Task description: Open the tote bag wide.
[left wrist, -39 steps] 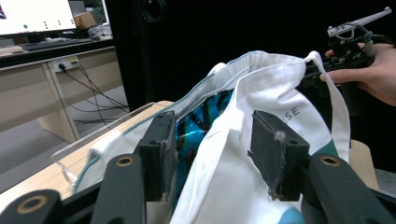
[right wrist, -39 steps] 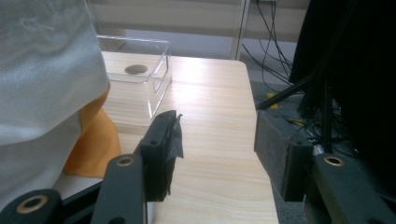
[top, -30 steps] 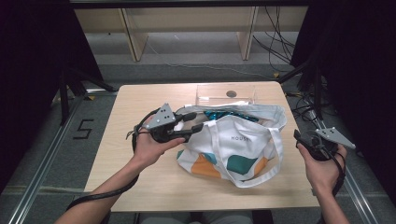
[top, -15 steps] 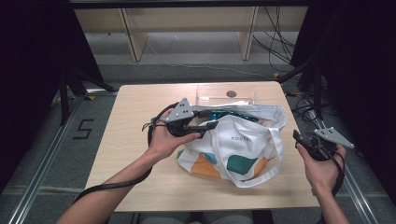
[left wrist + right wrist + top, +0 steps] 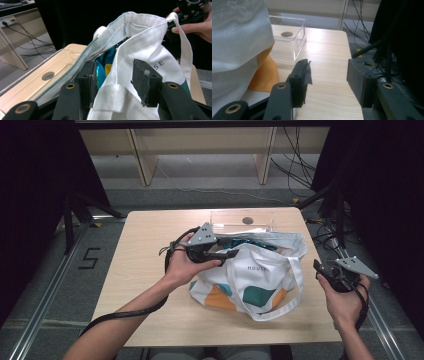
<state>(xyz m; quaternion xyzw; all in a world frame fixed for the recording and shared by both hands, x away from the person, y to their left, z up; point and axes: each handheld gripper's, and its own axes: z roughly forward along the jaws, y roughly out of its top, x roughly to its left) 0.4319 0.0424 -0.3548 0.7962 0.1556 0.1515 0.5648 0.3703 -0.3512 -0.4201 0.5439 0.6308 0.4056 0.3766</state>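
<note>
Table (image 5: 145,285) carried a white tote bag (image 5: 255,280) at its centre, mouth toward a clear box (image 5: 242,220) behind it. Left gripper (image 5: 227,254) sat at the bag's near rim, jaws apart astride the cloth, not pinching. Right gripper (image 5: 320,268) hovered off the table's right edge, jaws parted and holding nothing.

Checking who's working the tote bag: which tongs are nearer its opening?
Left. The left tongs straddle the tote bag's near rim at the opening, jaws open. The right tongs sit off the bag's right side, open over bare table.
</note>
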